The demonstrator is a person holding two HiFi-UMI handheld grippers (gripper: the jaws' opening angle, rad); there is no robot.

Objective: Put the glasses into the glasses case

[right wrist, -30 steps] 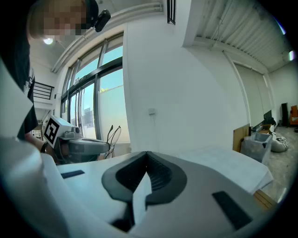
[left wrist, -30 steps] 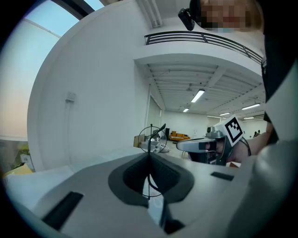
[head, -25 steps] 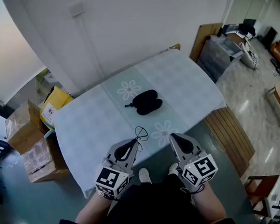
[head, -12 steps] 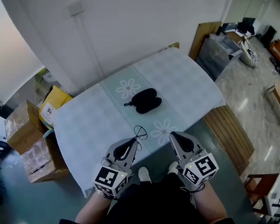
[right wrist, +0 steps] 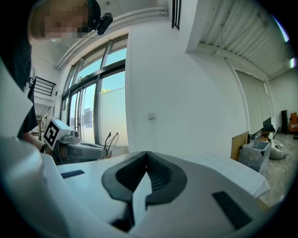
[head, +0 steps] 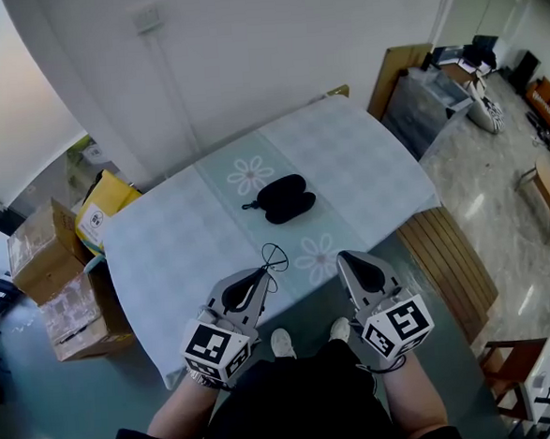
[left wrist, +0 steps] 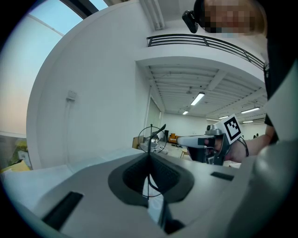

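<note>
A black glasses case [head: 287,199] lies closed-looking on the middle of the table [head: 165,259], over a pale green runner. My left gripper [head: 263,277] hovers at the table's near edge, shut on thin black wire-rimmed glasses [head: 275,259] that stick up from its tips. In the left gripper view the glasses [left wrist: 152,138] rise from the shut jaws, one round rim showing. My right gripper [head: 344,258] is beside it at the near edge, shut with nothing in it. The right gripper view shows the left gripper [right wrist: 74,148] and the glasses [right wrist: 111,138] at its left.
Cardboard boxes [head: 58,276] and a yellow bag [head: 105,207] stand on the floor left of the table. A wooden bench [head: 452,267] lies to the right, a wooden board [head: 398,74] and a clear bin [head: 422,100] beyond it. A white wall runs behind the table.
Both grippers stay near the table's front edge; the right one has shifted very slightly right. The glasses remain held in the left gripper.
</note>
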